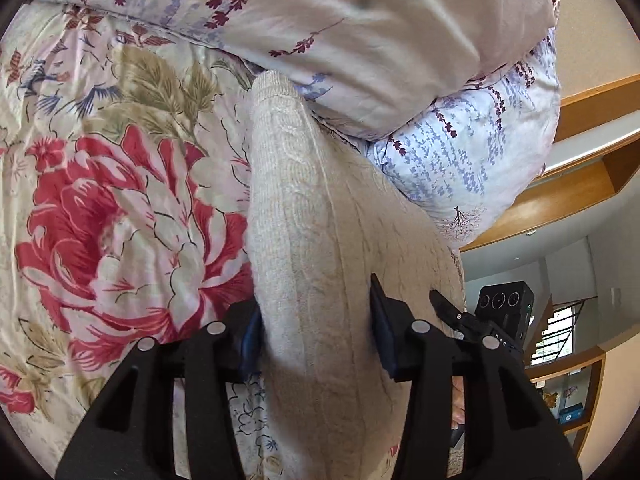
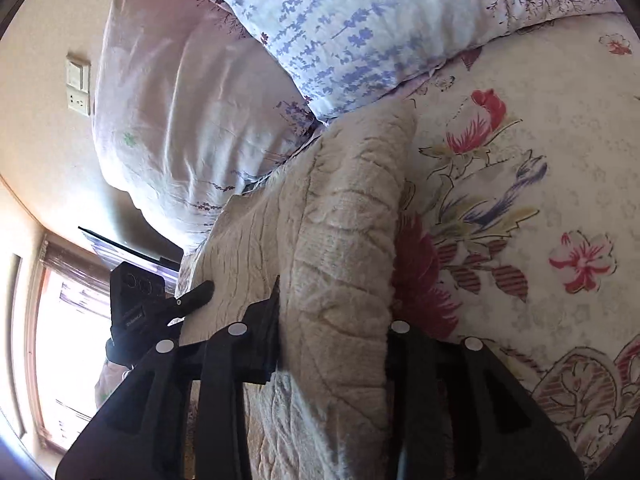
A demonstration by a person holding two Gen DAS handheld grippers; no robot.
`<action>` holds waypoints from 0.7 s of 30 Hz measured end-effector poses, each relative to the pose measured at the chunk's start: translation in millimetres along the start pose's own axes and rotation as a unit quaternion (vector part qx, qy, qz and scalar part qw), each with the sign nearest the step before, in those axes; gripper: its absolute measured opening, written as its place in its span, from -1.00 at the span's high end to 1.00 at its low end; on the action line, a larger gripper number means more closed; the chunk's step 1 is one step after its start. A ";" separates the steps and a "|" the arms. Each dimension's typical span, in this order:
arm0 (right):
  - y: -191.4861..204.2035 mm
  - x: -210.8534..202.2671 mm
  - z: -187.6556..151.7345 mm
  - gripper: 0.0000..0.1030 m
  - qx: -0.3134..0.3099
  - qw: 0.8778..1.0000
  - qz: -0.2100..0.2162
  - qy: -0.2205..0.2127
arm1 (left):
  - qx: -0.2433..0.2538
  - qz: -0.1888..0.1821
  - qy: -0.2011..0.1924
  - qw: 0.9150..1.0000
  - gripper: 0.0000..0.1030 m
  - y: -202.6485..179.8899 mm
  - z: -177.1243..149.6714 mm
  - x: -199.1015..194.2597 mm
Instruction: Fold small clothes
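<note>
A beige cable-knit sweater (image 1: 320,232) lies on the flowered bed sheet (image 1: 112,200). My left gripper (image 1: 316,320) has its fingers on either side of a thick fold of the knit and is shut on it. In the right wrist view the same sweater (image 2: 344,240) runs up toward the pillows. My right gripper (image 2: 332,336) is shut on another thick fold of it. The other gripper shows in each view, beside the sweater's edge (image 1: 500,316) (image 2: 140,304). The sweater's full outline is hidden.
Two stacked pillows with purple flower print (image 1: 360,40) (image 2: 360,32) lie just beyond the sweater. Wooden shelving (image 1: 580,184) stands off the bed's side. A wall with a switch plate (image 2: 78,88) and a bright window (image 2: 68,340) are on the other side.
</note>
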State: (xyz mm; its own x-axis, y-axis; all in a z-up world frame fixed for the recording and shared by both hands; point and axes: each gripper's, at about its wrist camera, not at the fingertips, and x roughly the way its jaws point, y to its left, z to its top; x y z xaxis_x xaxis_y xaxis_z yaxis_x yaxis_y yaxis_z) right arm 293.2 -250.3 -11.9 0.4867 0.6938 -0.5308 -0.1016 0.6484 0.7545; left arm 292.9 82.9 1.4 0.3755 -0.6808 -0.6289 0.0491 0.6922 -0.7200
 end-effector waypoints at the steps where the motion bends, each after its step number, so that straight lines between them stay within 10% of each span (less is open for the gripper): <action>1: 1.9 -6.2 1.5 0.27 -0.007 1.000 -0.011 -0.007 | 0.014 0.011 -0.006 1.000 0.07 -4.4 -1.9 -5.1; 5: 14.5 -46.3 1.7 0.27 -0.049 0.993 -0.060 -0.090 | 0.092 0.067 -0.051 0.992 0.00 -35.2 -15.4 -24.4; 9: 44.4 -75.1 -12.8 0.27 -0.138 0.972 -0.104 -0.159 | 0.199 0.110 -0.127 0.966 -0.02 -68.6 -45.7 -46.0; 13: 75.9 -57.3 -31.5 0.27 -0.221 0.962 -0.114 -0.116 | 0.279 0.101 -0.142 0.944 -0.12 -102.4 -70.7 -49.2; 21: 62.6 -18.5 -47.8 0.27 -0.232 0.953 -0.188 -0.044 | 0.323 0.156 -0.081 0.930 -0.12 -106.4 -86.7 -2.4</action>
State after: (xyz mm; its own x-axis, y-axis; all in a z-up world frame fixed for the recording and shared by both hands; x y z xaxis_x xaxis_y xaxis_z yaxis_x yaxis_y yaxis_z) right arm 236.4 -207.6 26.8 0.6338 0.3685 -0.6800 -0.2672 0.9294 0.2546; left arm 206.5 -9.8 54.1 0.5959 -0.4145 -0.6878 0.4415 0.8845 -0.1505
